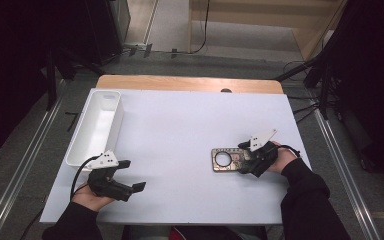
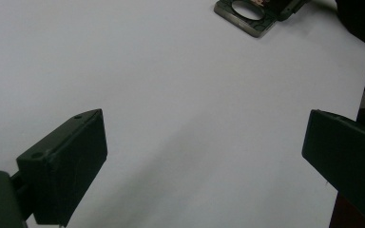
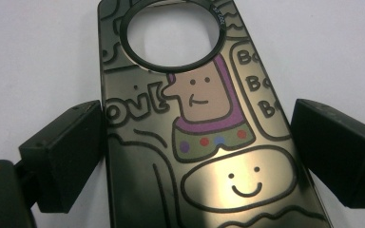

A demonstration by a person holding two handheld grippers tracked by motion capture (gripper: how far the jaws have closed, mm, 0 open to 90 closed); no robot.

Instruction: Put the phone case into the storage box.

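Observation:
A dark, glossy phone case (image 1: 223,160) with cartoon drawings and a round camera hole lies flat on the white table top (image 1: 180,125), right of centre. My right gripper (image 1: 245,163) is open and straddles the case's near end. In the right gripper view the case (image 3: 195,156) lies between the two jaws: the left one is against its edge, the right one a sliver away. My left gripper (image 1: 134,175) is open over bare table at the front left, holding nothing. In the left gripper view the case (image 2: 247,16) is far off, beyond the open left gripper (image 2: 204,142).
A long white bin (image 1: 117,122) stands along the table's left edge, just beyond my left hand, and looks empty. A wooden strip (image 1: 190,82) runs along the far edge. Black stands and cables flank the table on the floor.

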